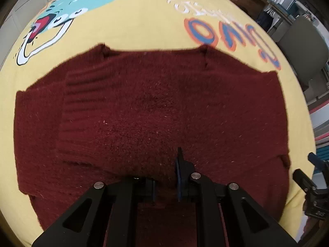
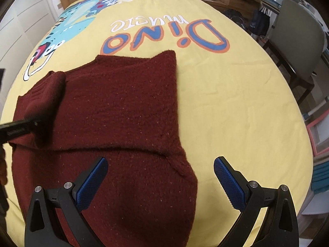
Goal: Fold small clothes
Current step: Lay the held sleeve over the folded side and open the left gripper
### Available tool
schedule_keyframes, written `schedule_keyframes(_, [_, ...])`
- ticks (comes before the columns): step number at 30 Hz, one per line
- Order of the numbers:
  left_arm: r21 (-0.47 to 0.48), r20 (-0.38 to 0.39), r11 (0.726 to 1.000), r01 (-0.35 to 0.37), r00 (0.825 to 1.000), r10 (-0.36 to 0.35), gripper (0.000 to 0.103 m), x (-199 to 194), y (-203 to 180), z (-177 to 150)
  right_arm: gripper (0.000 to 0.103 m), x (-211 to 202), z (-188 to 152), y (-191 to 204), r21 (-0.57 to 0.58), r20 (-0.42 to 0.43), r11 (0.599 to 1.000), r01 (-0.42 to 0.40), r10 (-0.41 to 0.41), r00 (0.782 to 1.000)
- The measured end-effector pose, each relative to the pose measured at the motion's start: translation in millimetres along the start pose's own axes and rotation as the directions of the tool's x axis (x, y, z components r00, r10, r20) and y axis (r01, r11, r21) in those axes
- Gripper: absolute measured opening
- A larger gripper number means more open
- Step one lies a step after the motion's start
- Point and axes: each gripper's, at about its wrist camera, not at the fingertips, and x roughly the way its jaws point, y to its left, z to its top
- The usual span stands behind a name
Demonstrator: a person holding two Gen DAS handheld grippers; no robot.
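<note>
Gripping a soft, thick fold of the maroon knit sweater (image 1: pixel 144 107), the left gripper (image 1: pixel 166 181) is clamped; the right gripper (image 2: pixel 160 177) gapes toward the limp hem at 6 o'clock.

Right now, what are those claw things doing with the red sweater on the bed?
A person is folding a dark red sweater on a yellow dinosaur bedsheet, holding a gripper in each hand. The left gripper is nearly closed and seems to pinch a fold of the sweater. The right gripper is wide open, poised at the sweater's right edge and holding nothing. Part of the sweater is already folded over itself.
</note>
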Motion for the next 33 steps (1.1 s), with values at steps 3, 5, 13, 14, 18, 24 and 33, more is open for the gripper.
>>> schedule_keyframes(3, [0.015,0.009,1.000,-0.025,1.000,0.025,0.015,5.6,-4.4,-0.9,0.103,3.6,-4.1,0.6,-0.001,-0.011,1.000,-0.001,0.001,1.000])
schedule_keyframes(5, [0.017,0.007,0.999,-0.036,0.999,0.036,0.015,7.5,-6.3,0.1,0.103,6.1,-6.0,-0.3,0.003,-0.016,1.000,-0.003,0.003,1.000])
schedule_keyframes(13, [-0.019,-0.034,0.999,-0.032,0.999,0.031,0.038,12.6,-8.1,7.3,0.103,7.2,-9.9,1.5,0.005,-0.021,1.000,-0.012,0.012,1.000])
schedule_keyframes(14, [-0.024,-0.033,0.999,-0.026,0.999,0.025,0.043,12.6,-8.4,7.9,0.103,6.5,-10.0,1.8,0.004,-0.019,1.000,-0.010,0.010,1.000])
schedule_keyframes(18, [-0.020,-0.033,1.000,-0.023,0.999,0.023,0.069,9.0,-10.0,6.1,0.103,3.9,-11.2,3.8,-0.007,-0.014,1.000,0.005,-0.005,1.000])
schedule_keyframes(24, [0.003,-0.008,1.000,-0.028,1.000,0.028,0.099,-11.0,-5.8,-7.8,0.103,-2.0,-12.8,6.7,-0.006,-0.007,1.000,-0.010,0.010,1.000])
schedule_keyframes(33, [0.009,0.041,0.997,-0.071,0.997,0.071,0.102,-41.8,23.4,-21.3,0.103,-13.6,-11.5,14.6,-0.023,0.013,1.000,-0.016,0.016,1.000])
